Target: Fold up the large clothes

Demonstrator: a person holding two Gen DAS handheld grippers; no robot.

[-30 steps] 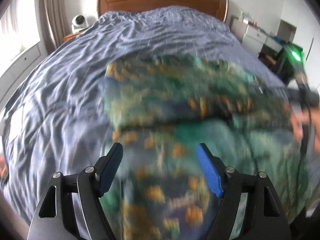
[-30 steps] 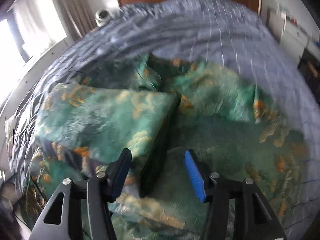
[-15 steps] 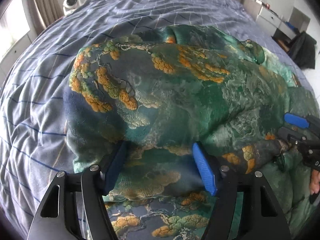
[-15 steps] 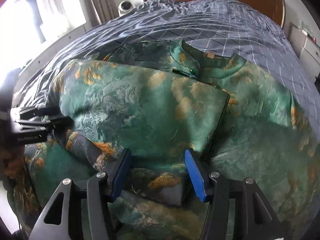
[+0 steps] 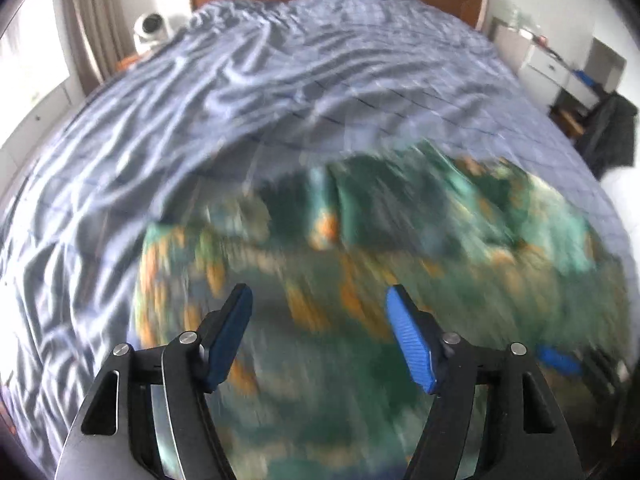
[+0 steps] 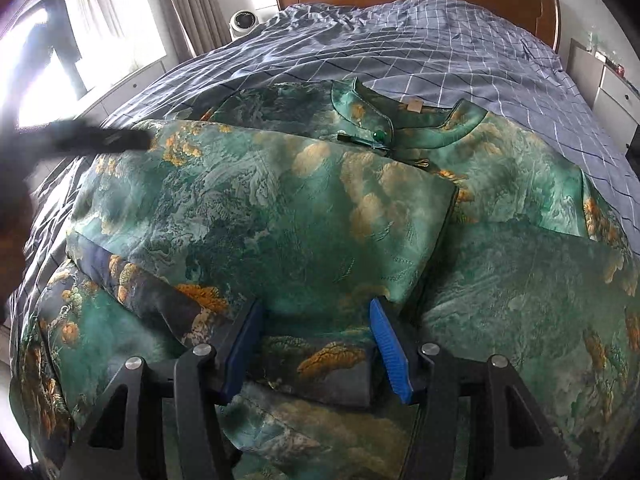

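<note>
Garment (image 6: 304, 216) spread on bed (image 6: 460, 52), green brocade, left side already folded over middle, collar (image 6: 376, 120) toward headboard. Right gripper (image 6: 316, 344) low at near hem, jaws parted, dark sleeve fold between pads; real pinch or not, cannot tell. Probably pins cloth flat so fold keeps. Left gripper (image 5: 318, 336) above blurred garment (image 5: 360, 280), jaws wide, nothing between them, apparently free to reach next edge. Right half unfolded.
</note>
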